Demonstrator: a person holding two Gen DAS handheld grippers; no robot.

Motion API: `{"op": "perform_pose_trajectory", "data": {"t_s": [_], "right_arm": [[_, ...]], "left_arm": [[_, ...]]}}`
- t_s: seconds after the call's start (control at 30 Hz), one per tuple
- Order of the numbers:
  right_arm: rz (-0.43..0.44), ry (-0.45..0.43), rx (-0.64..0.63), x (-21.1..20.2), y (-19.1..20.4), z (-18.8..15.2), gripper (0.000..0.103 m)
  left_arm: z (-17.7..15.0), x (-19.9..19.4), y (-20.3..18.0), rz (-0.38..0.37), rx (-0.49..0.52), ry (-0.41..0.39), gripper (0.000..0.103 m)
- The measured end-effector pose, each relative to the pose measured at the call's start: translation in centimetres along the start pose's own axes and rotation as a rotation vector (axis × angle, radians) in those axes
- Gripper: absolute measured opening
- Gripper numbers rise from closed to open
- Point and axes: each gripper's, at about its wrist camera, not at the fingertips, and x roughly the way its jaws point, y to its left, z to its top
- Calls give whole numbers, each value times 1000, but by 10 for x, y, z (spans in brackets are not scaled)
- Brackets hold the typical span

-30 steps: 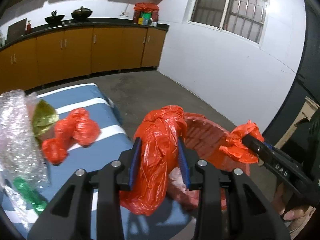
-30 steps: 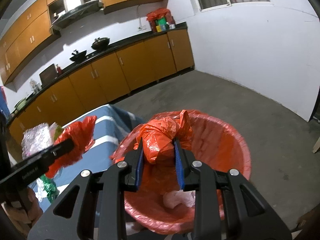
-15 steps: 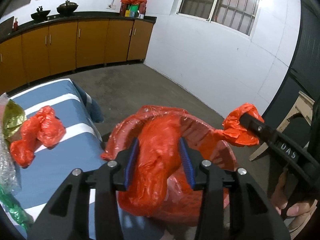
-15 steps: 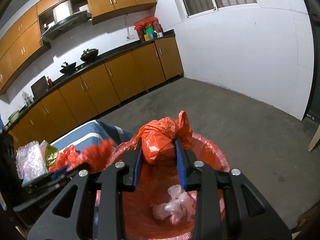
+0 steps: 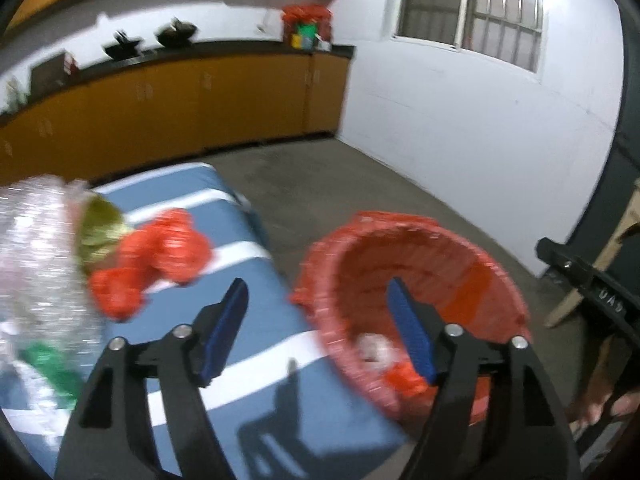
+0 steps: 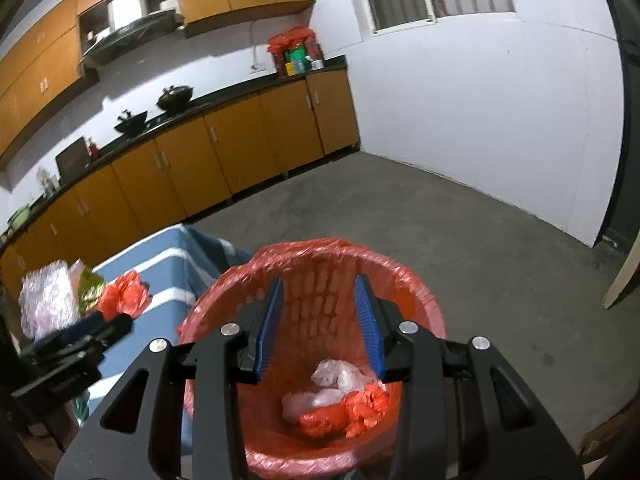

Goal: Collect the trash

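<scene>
A red basket lined with a red bag [image 6: 404,280] [image 5: 472,248] stands beside the blue striped table [image 5: 264,344]. Red crumpled bags [image 6: 360,410] and a clear plastic wad [image 6: 332,376] lie inside it. My right gripper [image 6: 319,328] is open and empty above the basket. My left gripper [image 5: 318,332] is open and empty over the table edge, by the basket rim. A red bag [image 5: 160,256] [image 6: 124,300], a gold wrapper [image 5: 96,232], bubble wrap [image 5: 36,248] and green plastic [image 5: 52,368] lie on the table.
Orange kitchen cabinets [image 6: 208,160] with a black counter run along the back wall. The white wall [image 6: 480,120] with a barred window is on the right. Grey concrete floor [image 6: 500,248] surrounds the basket. A wooden piece [image 5: 592,276] leans at the far right.
Both grippers opened and let their red bags fall into the basket. The left gripper swung back left toward the table.
</scene>
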Motion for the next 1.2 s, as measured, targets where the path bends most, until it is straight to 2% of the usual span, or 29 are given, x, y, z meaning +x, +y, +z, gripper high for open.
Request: {"op": "perform_pose_trajectory", "data": {"t_s": [0.03,0.07,0.13,0.3,0.43,0.57,0.67,0.87,1.13,1.2], "right_arm": [[11,2,-19,-1,8,-3,46],[16,0,-32,-3,14,-5,57],[36,-7,-62,-5,32,-9,68],[144,26,-147,-4,86,-21,69],[281,79,-216,-3,140,-36,69],[379,134,-304,2,193,-55,62],[442,193,-348,10,227,-69,56],[489,280,-428,28,277,-96,55],[475,376,-468,54,294,-117,55],[483,388,-482,57,296,-121,48]], "left_arm": [[-5,-10,8,40,6,-15,75],[-8,-16,14,65,7,-24,76],[-17,-32,30,123,1,-40,78],[-41,-74,86,291,-48,-63,82],[-60,-106,133,425,-96,-85,83],[-78,-130,185,521,-178,-72,83],[-89,-145,215,552,-241,-77,83],[-103,-165,260,598,-324,-77,83],[-109,-161,286,595,-337,-50,83],[-108,-156,287,588,-332,-41,83]]}}
